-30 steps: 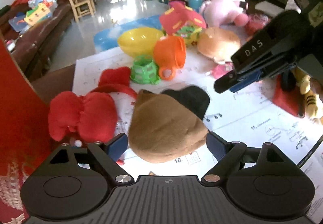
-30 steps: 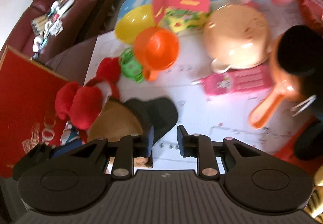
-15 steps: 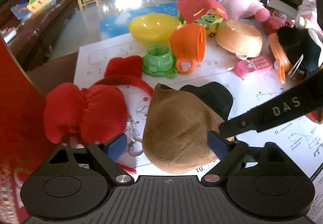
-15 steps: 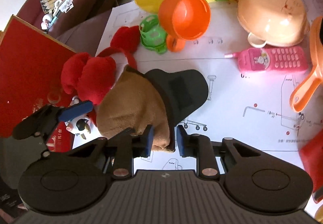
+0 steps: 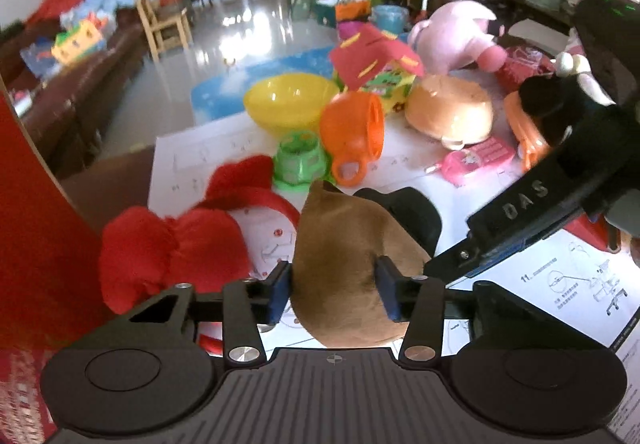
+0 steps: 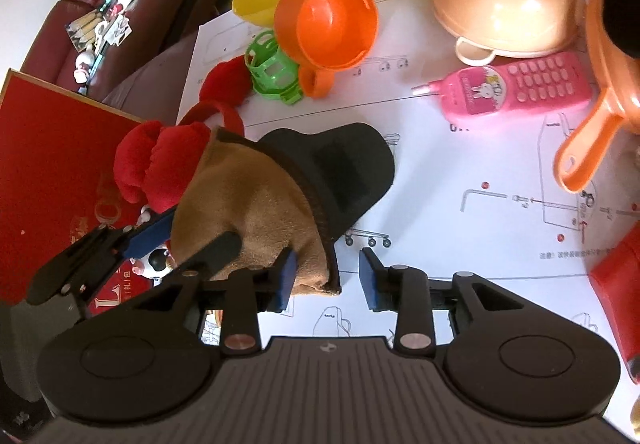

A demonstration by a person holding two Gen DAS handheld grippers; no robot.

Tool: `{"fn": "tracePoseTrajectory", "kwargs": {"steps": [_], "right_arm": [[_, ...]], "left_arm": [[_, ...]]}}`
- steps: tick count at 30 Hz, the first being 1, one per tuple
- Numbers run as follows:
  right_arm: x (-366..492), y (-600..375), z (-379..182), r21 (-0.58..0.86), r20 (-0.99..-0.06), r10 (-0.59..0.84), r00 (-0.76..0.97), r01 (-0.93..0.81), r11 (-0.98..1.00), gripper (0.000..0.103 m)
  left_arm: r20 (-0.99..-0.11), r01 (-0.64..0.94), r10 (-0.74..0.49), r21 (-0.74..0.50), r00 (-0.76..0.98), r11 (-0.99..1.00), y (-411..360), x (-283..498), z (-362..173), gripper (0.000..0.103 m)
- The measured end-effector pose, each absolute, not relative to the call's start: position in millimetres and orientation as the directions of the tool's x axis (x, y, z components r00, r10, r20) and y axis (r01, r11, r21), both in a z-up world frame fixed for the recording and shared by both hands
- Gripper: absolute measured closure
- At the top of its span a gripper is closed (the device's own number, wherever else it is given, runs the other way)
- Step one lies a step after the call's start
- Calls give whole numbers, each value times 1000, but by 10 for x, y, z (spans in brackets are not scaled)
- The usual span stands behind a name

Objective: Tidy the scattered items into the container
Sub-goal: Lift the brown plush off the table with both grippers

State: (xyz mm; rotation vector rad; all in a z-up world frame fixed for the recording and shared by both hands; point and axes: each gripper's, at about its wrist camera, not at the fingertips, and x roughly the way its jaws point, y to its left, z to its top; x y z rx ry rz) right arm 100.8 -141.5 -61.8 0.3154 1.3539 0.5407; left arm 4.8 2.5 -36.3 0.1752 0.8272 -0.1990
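A soft brown slipper (image 5: 344, 268) with a black sole lies on the white paper, lifted a little at its brown end. Near it sit a red fluffy bow headband (image 5: 176, 252), an orange cup (image 6: 326, 23) on its side, a green basket toy (image 6: 272, 69) and a pink toy phone (image 6: 520, 87).

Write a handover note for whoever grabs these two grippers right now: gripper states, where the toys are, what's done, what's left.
Left hand-held gripper: jaws closing, pads against both sides of the brown slipper.
Right hand-held gripper: jaws opening; only the slipper's heel edge reaches in beside its left pad.
Toys: red bow headband, green basket, orange cup, yellow bowl, pink toy phone, orange pan all lie on the printed sheet.
Done: slipper gripped.
Left: every item; no container clearly identifiable.
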Motion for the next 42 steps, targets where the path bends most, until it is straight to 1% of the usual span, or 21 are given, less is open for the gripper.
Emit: {"fn": "tracePoseTrajectory", "kwargs": {"steps": [5,8,11,13,16,18,22,23,24,26,28,29,31,32,33,34,35,36,38,40,42], "right_arm": [[1005,-1541,-526,523,-829,540,147,-137,841,63],[982,-1597,-478,521,-828,537,163,-129,844,63],[935,-1665,-461,532,-823,542,171,-104,841,56],[902,-1712,-469,531,-824,537,178,-88,843,54],[872,-1847,-459,539,-822,537,190,-49,841,48],[840,-1962,-419,553,-812,544,210,-19,833,48],[786,-2066,-252,561,-797,545,262,-15,828,48],[775,-2074,-198,565,-788,548,280,-23,825,45],[777,-2061,-161,566,-783,549,292,-33,824,37],[810,-2002,-109,565,-780,554,291,-54,823,26],[821,-1905,-111,546,-793,542,278,-72,835,25],[825,-1848,-113,525,-806,526,271,-82,847,22],[815,-1767,-109,454,-837,467,284,-116,884,25],[796,-1748,-118,413,-852,432,295,-127,902,34],[775,-1756,-126,389,-861,410,301,-129,912,40],[753,-1796,-135,390,-859,412,304,-134,911,40],[730,-1849,-145,401,-853,423,307,-136,906,40],[703,-1901,-147,404,-850,425,312,-133,905,40],[644,-1996,-151,420,-843,438,312,-126,899,40],[589,-2083,-149,438,-836,450,314,-114,892,40],[538,-2154,-137,456,-830,460,317,-92,885,39]], "left_arm": [[-710,298,-102,158,697,941,-190,-120,-250,64],[-700,309,-104,173,707,935,-272,-183,-209,66],[-689,326,-115,184,716,927,-351,-264,-158,68],[-682,345,-125,197,721,918,-421,-326,-133,69],[-674,377,-146,209,724,902,-547,-428,-122,70],[-674,400,-149,233,724,886,-656,-475,-146,70],[-677,425,-167,235,717,874,-800,-519,-171,70],[-677,433,-174,233,715,871,-831,-533,-172,70],[-678,445,-184,232,711,865,-869,-545,-172,70],[-679,466,-197,239,708,852,-953,-573,-179,70],[-676,482,-202,254,709,839,-1028,-598,-193,70],[-672,487,-201,267,713,832,-1066,-615,-203,70],[-677,498,-210,264,706,826,-1102,-626,-211,70],[-680,499,-211,260,703,826,-1114,-658,-208,69],[-686,505,-218,250,694,826,-1108,-653,-209,65],[-690,510,-224,240,688,826,-1101,-650,-207,62],[-693,515,-230,235,683,825,-1100,-651,-206,53],[-692,518,-231,238,684,821,-1114,-655,-205,39],[-687,522,-227,255,690,814,-1153,-671,-205,27],[-689,532,-231,259,687,806,-1192,-684,-214,27],[-707,545,-225,263,670,796,-1289,-681,-262,30]]}}
